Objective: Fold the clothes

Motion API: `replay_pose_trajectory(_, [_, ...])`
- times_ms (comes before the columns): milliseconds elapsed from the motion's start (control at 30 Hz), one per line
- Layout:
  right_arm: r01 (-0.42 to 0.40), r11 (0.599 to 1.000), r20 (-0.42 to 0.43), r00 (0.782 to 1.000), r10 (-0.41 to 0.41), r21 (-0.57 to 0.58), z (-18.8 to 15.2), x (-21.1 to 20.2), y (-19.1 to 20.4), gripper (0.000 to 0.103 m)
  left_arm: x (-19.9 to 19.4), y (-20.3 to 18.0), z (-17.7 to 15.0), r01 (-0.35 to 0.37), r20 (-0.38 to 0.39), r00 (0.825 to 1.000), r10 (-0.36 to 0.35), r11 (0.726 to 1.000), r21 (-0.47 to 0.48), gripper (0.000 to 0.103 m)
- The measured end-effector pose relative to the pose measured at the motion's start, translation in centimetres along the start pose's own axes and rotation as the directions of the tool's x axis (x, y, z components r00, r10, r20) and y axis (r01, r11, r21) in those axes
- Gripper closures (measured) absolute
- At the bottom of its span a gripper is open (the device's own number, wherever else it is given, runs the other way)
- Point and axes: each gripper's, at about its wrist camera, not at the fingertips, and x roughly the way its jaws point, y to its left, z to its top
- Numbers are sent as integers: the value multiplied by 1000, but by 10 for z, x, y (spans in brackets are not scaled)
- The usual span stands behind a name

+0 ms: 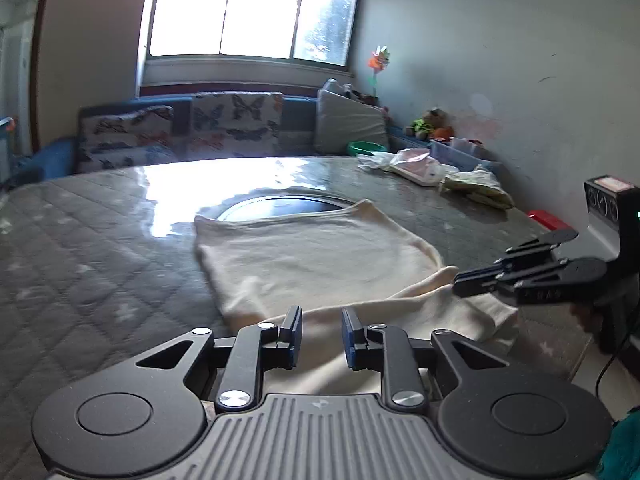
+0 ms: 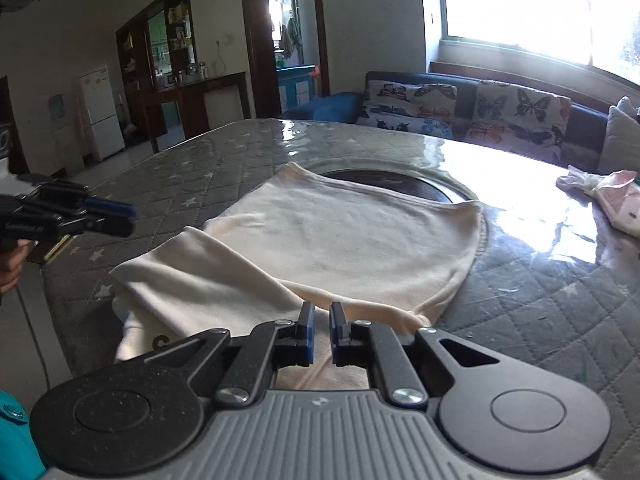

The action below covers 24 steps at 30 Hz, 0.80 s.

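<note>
The garment (image 1: 316, 256) at the frame's centre is plain cream. The table cover (image 1: 88, 264) beneath it is grey, quilted in diamonds with pale stars. Upper centre, the sofa cushions (image 1: 236, 124) show butterflies on white. The gripper pads (image 2: 307, 334) are blue on black arms. A green bowl (image 1: 365, 148) sits at upper right.

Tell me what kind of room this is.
Probably a home living or dining room: a butterfly-print sofa under a window, a fridge in the adjoining area, and a cream garment on a quilt-covered table.
</note>
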Motion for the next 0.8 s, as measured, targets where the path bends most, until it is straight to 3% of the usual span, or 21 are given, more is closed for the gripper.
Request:
replay_pose_trajectory(100, [4,1000,-11,1000,-4,7,-2,6,-1,92,34,6,1,5,-64,998,-5,1000,1,79])
replay_pose_trajectory(167, [3,1000,-18,1000,-2,12,-3,8,-2,91,51,17,-4,-39,-107,994,36,999,-25,79])
replay_pose_trajectory(233, [4,1000,-22,1000,-3,11,-4,9,-3,89,53,31,-7,-31,-98,995,23,996,-84,78])
replay_pose_trajectory(333, [10,1000,-29,1000,-10,8,-5,9,-4,87,44,40,-5,-90,-71,994,83,991,-102,70])
replay_pose_trajectory(400, [12,1000,-29,1000,-11,12,-4,8,-6,86,39,45,-4,-139,-66,989,133,986,-95,70])
replay_pose_trajectory(467, [15,1000,-26,1000,-15,14,-4,7,-6,82,33,48,-4,-144,-58,989,138,984,-105,72])
replay_pose_trajectory(567, [13,1000,-33,999,-13,9,-4,8,-6,77,23,34,-4,-104,-18,995,103,994,-40,72])
replay_pose_trajectory(667, [18,1000,-49,999,-18,0,-6,14,-6,77,31,18,-7,-135,-28,990,137,989,63,72])
replay_pose_trajectory(800, [44,999,-43,998,-45,-27,-3,17,-5,72,52,27,-13,-165,-77,982,170,984,68,68])
